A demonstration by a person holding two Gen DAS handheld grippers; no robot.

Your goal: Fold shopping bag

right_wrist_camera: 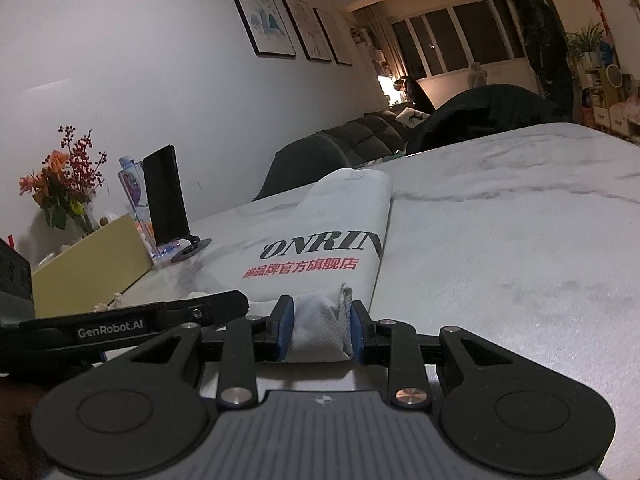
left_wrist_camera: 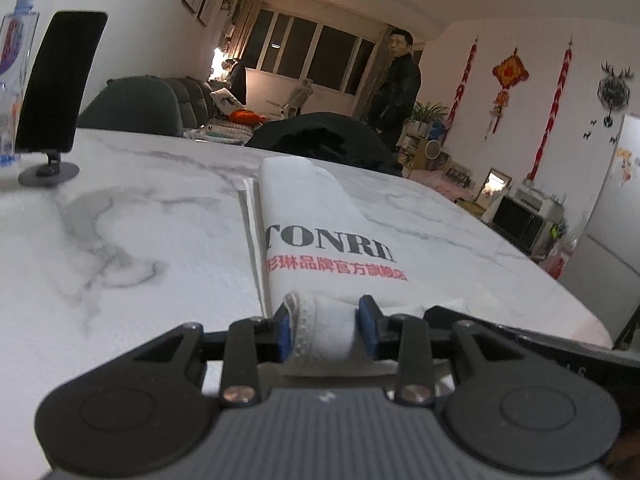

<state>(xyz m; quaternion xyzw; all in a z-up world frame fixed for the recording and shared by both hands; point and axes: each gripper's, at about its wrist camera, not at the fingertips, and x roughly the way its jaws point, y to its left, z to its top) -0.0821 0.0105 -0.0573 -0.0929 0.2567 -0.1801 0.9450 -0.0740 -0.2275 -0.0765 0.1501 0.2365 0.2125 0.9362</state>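
A white shopping bag (left_wrist_camera: 316, 216) with black letters and red characters lies flat on the marble table (left_wrist_camera: 120, 240), folded into a long narrow strip. My left gripper (left_wrist_camera: 325, 330) is shut on the bunched near end of the bag, with white fabric squeezed between its blue pads (left_wrist_camera: 367, 328). In the right wrist view the same shopping bag (right_wrist_camera: 320, 240) stretches away from me, and my right gripper (right_wrist_camera: 320, 330) is shut on its crumpled near edge. The left gripper's black body (right_wrist_camera: 132, 324) shows at the left, close beside the right one.
A black phone on a round stand (left_wrist_camera: 56, 92) and a water bottle (left_wrist_camera: 12, 60) stand at the table's left. A yellow box (right_wrist_camera: 92, 256) and a vase of flowers (right_wrist_camera: 64, 184) sit nearby. Dark chairs (left_wrist_camera: 132, 104) line the far edge; a person (left_wrist_camera: 398, 88) stands beyond.
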